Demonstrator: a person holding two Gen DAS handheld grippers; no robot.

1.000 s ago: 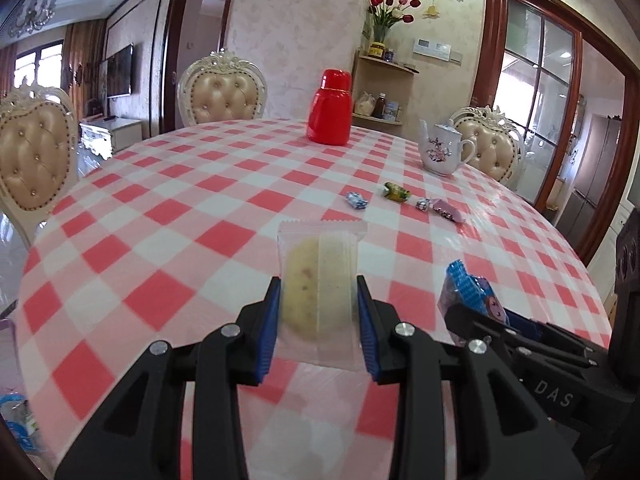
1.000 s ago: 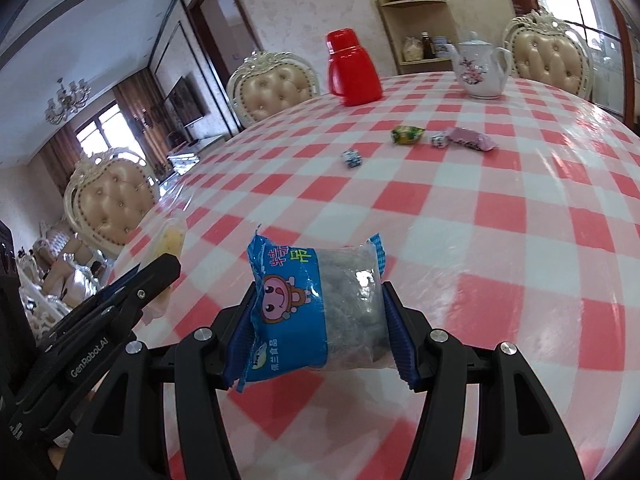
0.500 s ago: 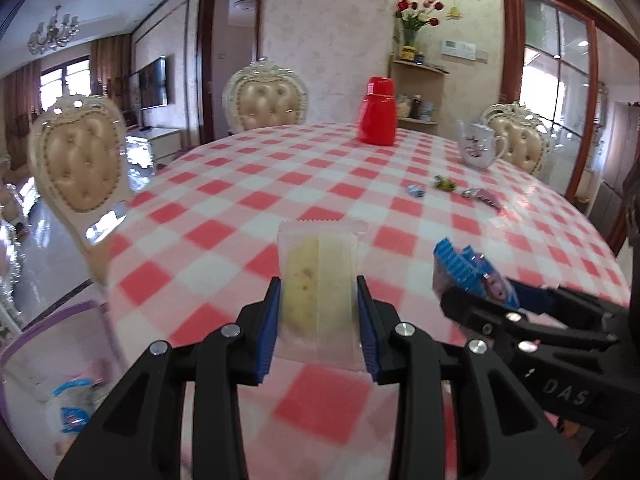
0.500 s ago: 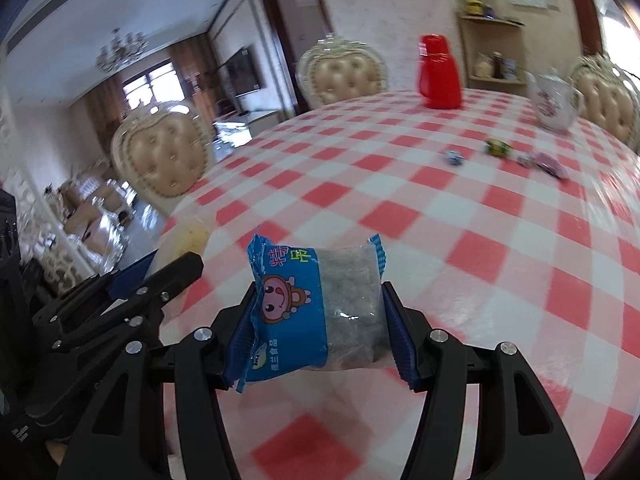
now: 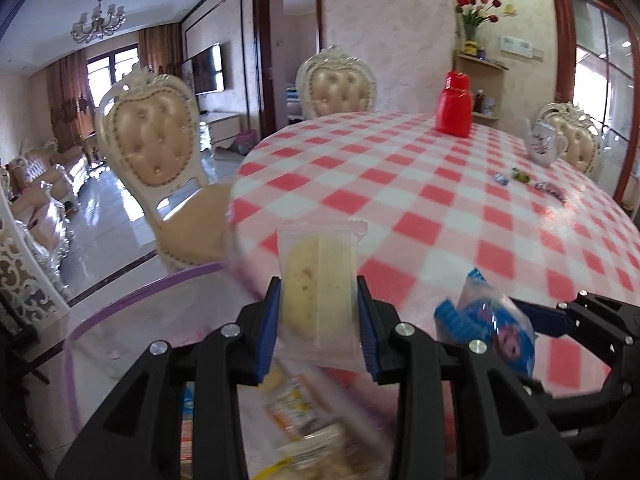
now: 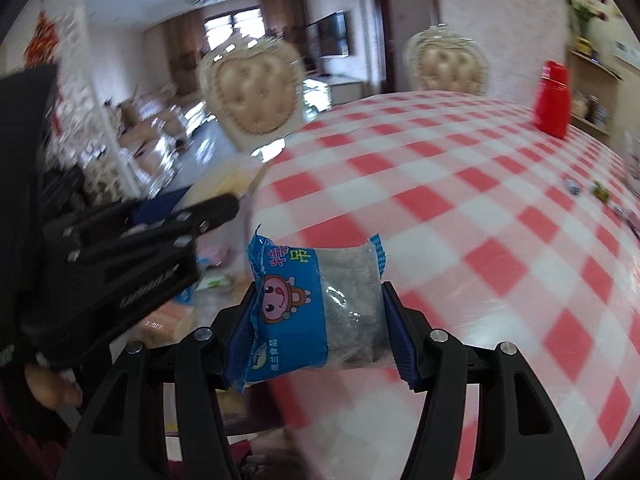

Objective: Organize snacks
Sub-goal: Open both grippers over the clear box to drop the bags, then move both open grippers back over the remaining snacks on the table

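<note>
Your left gripper (image 5: 318,308) is clamped on the cake (image 5: 318,280), a pale round one in a clear wrapper, held upright between the blue pads. A second ago both tools sat over the middle of the table (image 5: 420,184); now the left one hangs past the table edge, above a purple-rimmed bin (image 5: 132,300) with blurred packets (image 5: 300,412) inside. Judgement: the carry is nearly done and the drop is next, so centre over the bin before you open. Your right gripper (image 6: 318,328) is clamped on the blue pack (image 6: 316,312), lying crosswise between its pads. It has swung left too, now at the table edge beside the left tool; it may not yet be over the bin. Risk: the two tools are close, so release one at a time. Three candies (image 5: 520,178) remain well apart on the far right of the table, near the teapot (image 5: 542,146), so more trips are likely.
</note>
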